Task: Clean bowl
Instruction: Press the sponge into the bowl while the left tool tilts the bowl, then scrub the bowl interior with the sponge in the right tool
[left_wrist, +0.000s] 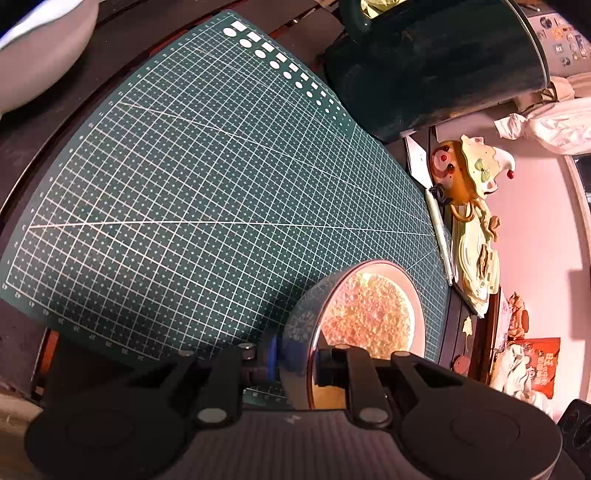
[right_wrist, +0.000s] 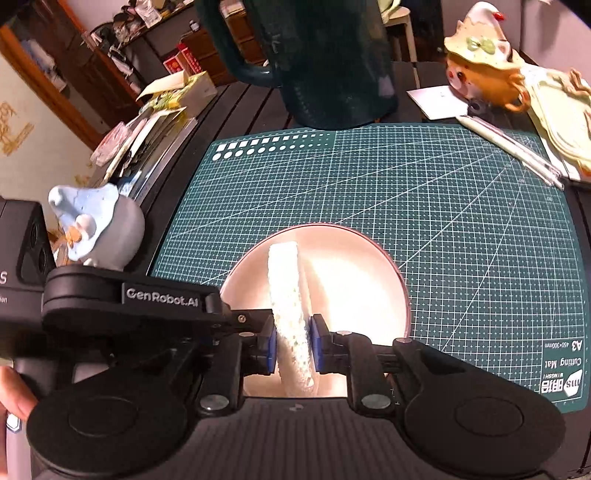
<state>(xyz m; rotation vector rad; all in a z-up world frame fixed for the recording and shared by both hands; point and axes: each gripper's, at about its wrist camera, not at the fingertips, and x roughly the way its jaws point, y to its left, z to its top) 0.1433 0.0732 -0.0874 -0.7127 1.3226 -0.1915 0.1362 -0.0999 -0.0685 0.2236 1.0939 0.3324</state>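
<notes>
Bowl: a shiny metal bowl (right_wrist: 332, 258) is seen on the near part of the green cutting mat (right_wrist: 424, 206), with its rim in the grasp of the left gripper; in the left wrist view the bowl (left_wrist: 417, 295) is shown tilted, its inside reflecting a speckled orange-gold pattern.

Left gripper: the left gripper (left_wrist: 295, 360) is closed on the bowl's rim, one blue pad against the outer wall and the other finger inside the rim; in the right wrist view its black body marked "GenRobot.AI" (right_wrist: 162, 297) is seen reaching in at the bowl's left edge.

Right gripper: the right gripper (right_wrist: 293, 341) is pinched on a white sponge (right_wrist: 286, 288), held on edge between the two blue pads (right_wrist: 271, 347).

Sponge: the sponge is stood upright inside the bowl, its far end lying over the bowl's floor; whether it touches the metal cannot be told.

Cutting mat: the mat is laid on a dark slatted counter (right_wrist: 243, 107), its white grid and "A3 Cutting Mat" lettering being visible at the near right corner.

Surroundings: a large dark green mug (right_wrist: 325, 62) is stood just beyond the mat's far edge; an orange and cream ceramic figure (right_wrist: 484, 70) is placed at the far right, with a white pen (right_wrist: 509, 147) lying across the mat's right corner; a blue-grey figurine (right_wrist: 96, 229) is stood to the left of the mat.
</notes>
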